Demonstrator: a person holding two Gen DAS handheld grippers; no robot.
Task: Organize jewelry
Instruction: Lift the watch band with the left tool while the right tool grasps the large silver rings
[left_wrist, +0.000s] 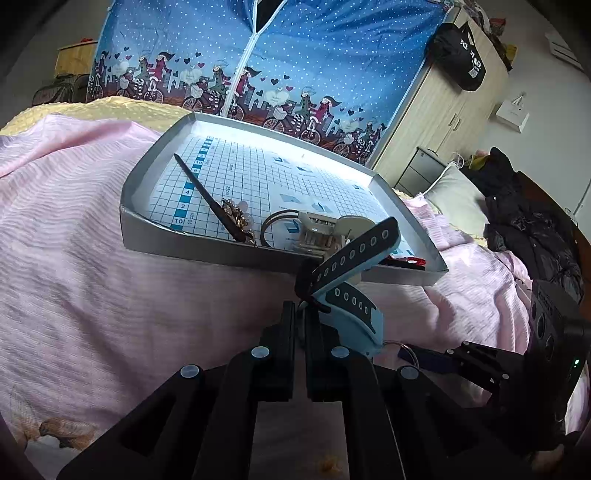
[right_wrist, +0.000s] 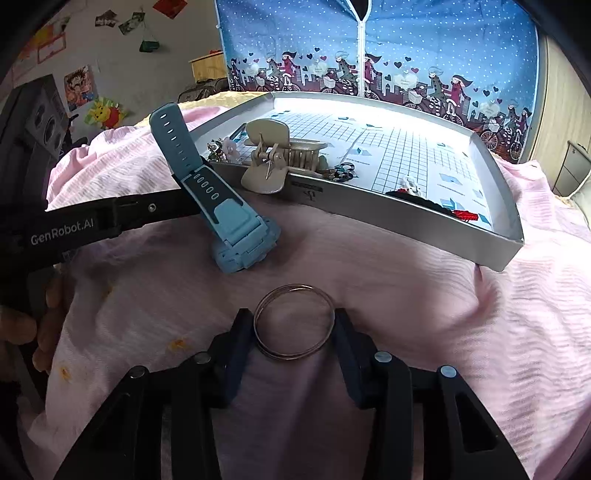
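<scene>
Right wrist view: the right gripper (right_wrist: 294, 325) is pressing its fingers (right_wrist: 236, 339) against either side of a thin metal bangle (right_wrist: 294, 320), the ring lying flat on the pink bedspread (right_wrist: 424, 306).
Left wrist view: the left gripper (left_wrist: 300, 317) is squeezing its fingers (left_wrist: 286, 325) nearly together on the strap of a blue watch (left_wrist: 351, 273).
Watch: its body is resting on the bedspread just in front of the tray, while one strap is sticking up and leaning towards the tray's near wall.
Tray: a shallow grey tray (right_wrist: 406, 225) with a grid-printed floor is sitting on the bed beyond both grippers.
Inside the tray: a beige claw clip (right_wrist: 280, 155) is propping itself on the near edge; a dark hair stick (left_wrist: 210, 199) is lying slantwise beside a gold and pearl ornament (left_wrist: 236, 214); a brown hair tie (left_wrist: 277, 225) is curling next to the clip; something small and red (right_wrist: 466, 215) is lying in the right corner.
Hand: a person's hand (right_wrist: 40, 321) is gripping the left gripper's handle at the edge of the right wrist view.
Behind: a blue dotted fabric wardrobe (right_wrist: 406, 48) is standing past the bed.
</scene>
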